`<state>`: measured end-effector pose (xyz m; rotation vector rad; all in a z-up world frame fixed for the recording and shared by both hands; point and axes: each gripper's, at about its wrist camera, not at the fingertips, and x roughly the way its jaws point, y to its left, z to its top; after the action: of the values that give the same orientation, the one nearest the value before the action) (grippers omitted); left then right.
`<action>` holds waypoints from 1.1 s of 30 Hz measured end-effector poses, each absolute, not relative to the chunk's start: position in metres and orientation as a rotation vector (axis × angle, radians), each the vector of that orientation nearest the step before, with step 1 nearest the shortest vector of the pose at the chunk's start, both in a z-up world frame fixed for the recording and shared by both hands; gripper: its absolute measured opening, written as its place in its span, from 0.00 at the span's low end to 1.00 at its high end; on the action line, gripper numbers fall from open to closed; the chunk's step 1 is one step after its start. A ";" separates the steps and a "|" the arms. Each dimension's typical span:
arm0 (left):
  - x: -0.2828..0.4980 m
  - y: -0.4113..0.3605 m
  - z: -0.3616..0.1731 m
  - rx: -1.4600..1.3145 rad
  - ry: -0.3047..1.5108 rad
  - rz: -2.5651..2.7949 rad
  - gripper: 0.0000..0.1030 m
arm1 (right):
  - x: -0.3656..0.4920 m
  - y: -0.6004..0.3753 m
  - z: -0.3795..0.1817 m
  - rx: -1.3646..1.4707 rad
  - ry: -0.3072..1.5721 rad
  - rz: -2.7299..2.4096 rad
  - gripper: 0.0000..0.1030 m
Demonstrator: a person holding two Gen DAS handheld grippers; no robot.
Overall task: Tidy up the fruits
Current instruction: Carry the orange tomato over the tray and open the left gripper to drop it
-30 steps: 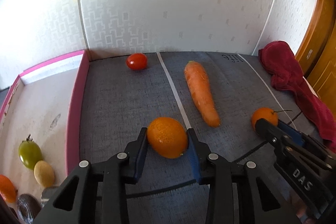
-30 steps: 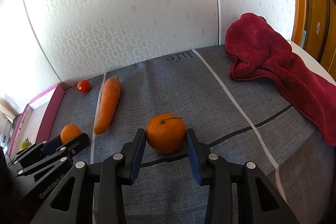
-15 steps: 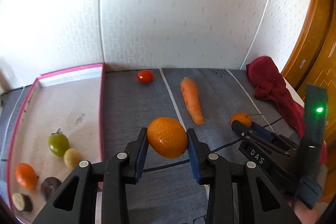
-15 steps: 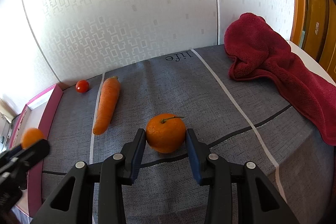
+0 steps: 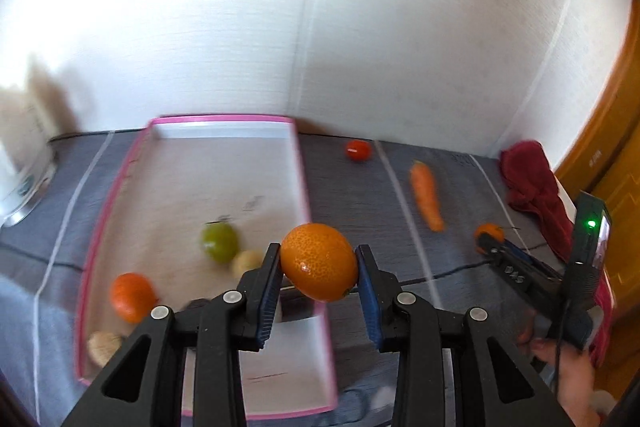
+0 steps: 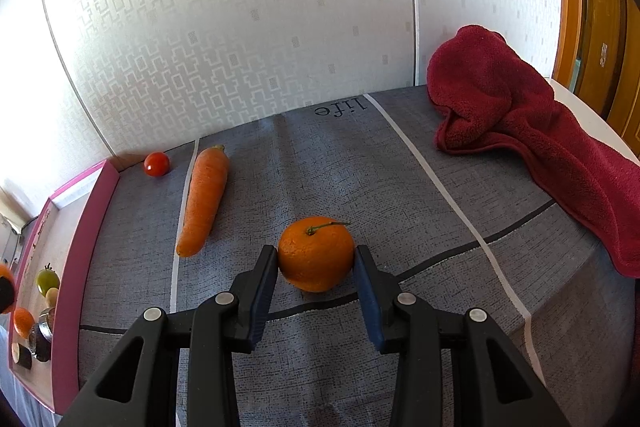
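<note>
My left gripper (image 5: 317,263) is shut on an orange (image 5: 319,261) and holds it in the air above the right rim of the pink-edged tray (image 5: 308,195). The tray holds a green fruit (image 5: 219,242), a pale fruit (image 5: 247,261), another orange (image 5: 132,297) and some dark pieces. My right gripper (image 6: 316,259) is closed around a stemmed mandarin (image 6: 316,253) that rests on the grey cloth; both pads touch its sides. That gripper also shows in the left wrist view (image 5: 486,241).
A carrot (image 6: 204,199) and a cherry tomato (image 6: 156,163) lie on the grey cloth near the wall. A red towel (image 6: 532,135) is heaped at the right. The tray (image 6: 68,267) lies to the left. A white object (image 5: 20,163) stands far left.
My left gripper has lifted the orange off the cloth and carried it left, over the tray's rim. The right gripper and its mandarin have stayed in place.
</note>
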<state>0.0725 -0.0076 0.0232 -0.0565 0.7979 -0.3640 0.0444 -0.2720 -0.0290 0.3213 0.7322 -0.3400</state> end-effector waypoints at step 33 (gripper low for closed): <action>0.114 0.072 -0.006 -0.136 0.826 -0.196 0.36 | 0.041 -0.201 -0.002 0.274 0.653 -0.169 0.38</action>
<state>0.1142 0.0719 -0.0057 -0.1358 0.8261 -0.1962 0.0414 -0.2013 -0.0020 0.2739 0.6529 -0.1688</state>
